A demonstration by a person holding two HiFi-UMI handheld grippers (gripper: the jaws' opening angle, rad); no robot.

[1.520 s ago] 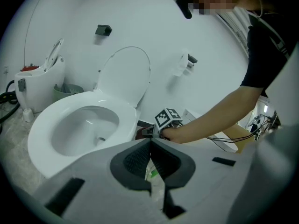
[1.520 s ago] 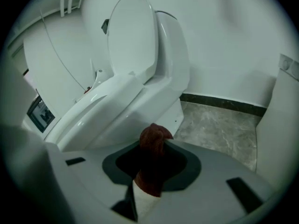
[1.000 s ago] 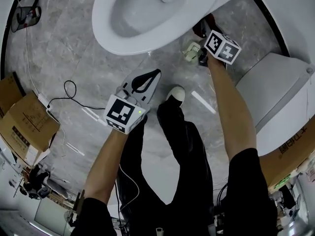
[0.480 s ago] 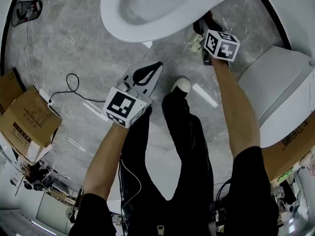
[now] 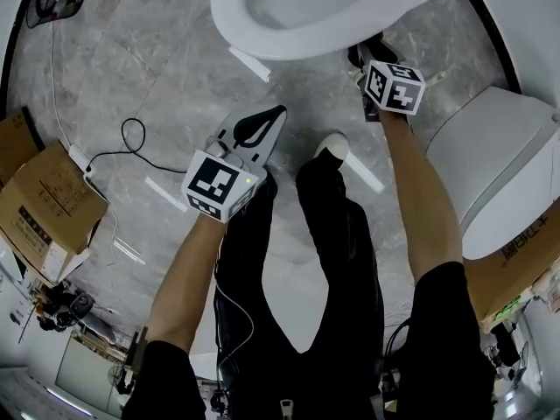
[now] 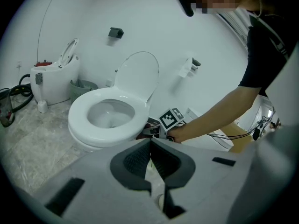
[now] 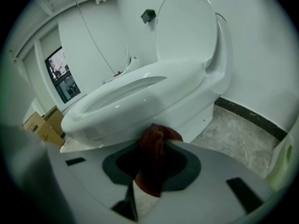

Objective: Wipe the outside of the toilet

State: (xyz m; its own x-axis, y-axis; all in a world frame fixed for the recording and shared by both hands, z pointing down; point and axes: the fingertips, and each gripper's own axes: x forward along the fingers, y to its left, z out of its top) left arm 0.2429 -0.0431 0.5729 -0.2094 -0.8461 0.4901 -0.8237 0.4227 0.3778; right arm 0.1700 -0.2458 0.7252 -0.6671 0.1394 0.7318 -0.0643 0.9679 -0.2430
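The toilet (image 5: 297,16) has slid higher in my view. My right gripper (image 7: 156,141) stays under its rim, jaws clamped on a dark red cloth (image 7: 152,167) at the bowl's outside. My left gripper (image 6: 150,146) hangs back, jaws together, empty. Dragging hard round the curve could pull the bunched cloth loose.

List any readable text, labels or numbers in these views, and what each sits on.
Nothing reads cleanly.
Right cardboard box: dark printed characters, turned and too blurred to read.
Left cardboard box: pale label, too small to read.
Gripper cubes: square marker patterns only, no letters.
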